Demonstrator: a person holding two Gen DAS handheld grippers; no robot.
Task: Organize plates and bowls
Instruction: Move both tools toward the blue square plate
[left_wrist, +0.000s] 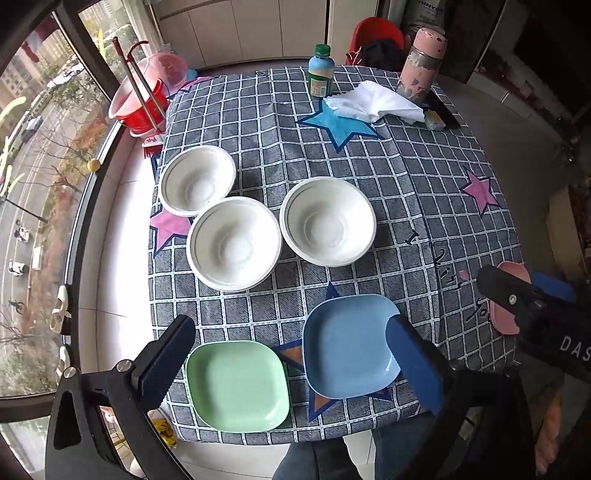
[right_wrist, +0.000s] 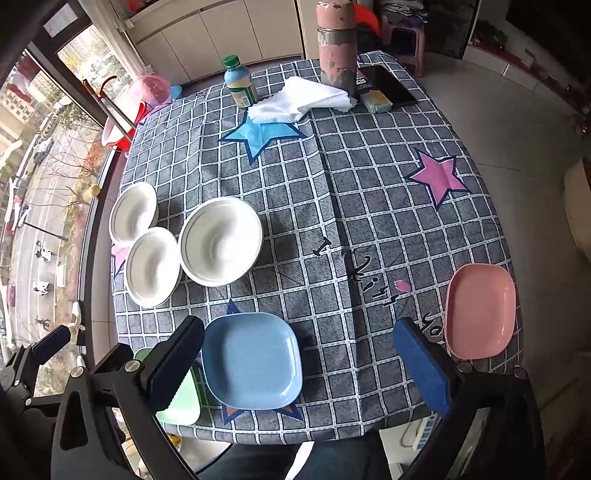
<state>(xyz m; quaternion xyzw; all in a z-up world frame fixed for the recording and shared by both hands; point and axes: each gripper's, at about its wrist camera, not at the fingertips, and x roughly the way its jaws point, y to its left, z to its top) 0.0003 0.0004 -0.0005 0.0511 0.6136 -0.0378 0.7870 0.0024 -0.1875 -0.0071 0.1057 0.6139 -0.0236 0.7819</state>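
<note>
The left gripper (left_wrist: 291, 363) hangs above the near edge of the table with its jaws spread wide and nothing between them; under it lie a pale green square plastic plate (left_wrist: 238, 386) and, just beside it to the right, a light blue square plastic plate (left_wrist: 347, 345). The right gripper (right_wrist: 303, 363) is likewise spread wide and empty, over the blue plate (right_wrist: 253, 360) and the bare cloth to its right. A pink square plastic plate (right_wrist: 480, 310) sits near the table's right edge, well apart from the other two.

Beyond the plates stand three white round bowls (left_wrist: 233, 243), clustered toward the window side, the two on the left touching at their rims.

The table wears a grey-blue checked tablecloth (right_wrist: 369, 177) printed with blue and pink stars. At its far end are a green-capped bottle (left_wrist: 320, 71), a crumpled white cloth (left_wrist: 373, 101), a chipped pink flask (right_wrist: 337, 44) and a black phone (right_wrist: 388, 85).

To the left runs a large window (left_wrist: 33, 155) over a street with trees; a red bucket (left_wrist: 142, 107) stands on the sill. White cabinets (right_wrist: 236, 33) line the far wall.
</note>
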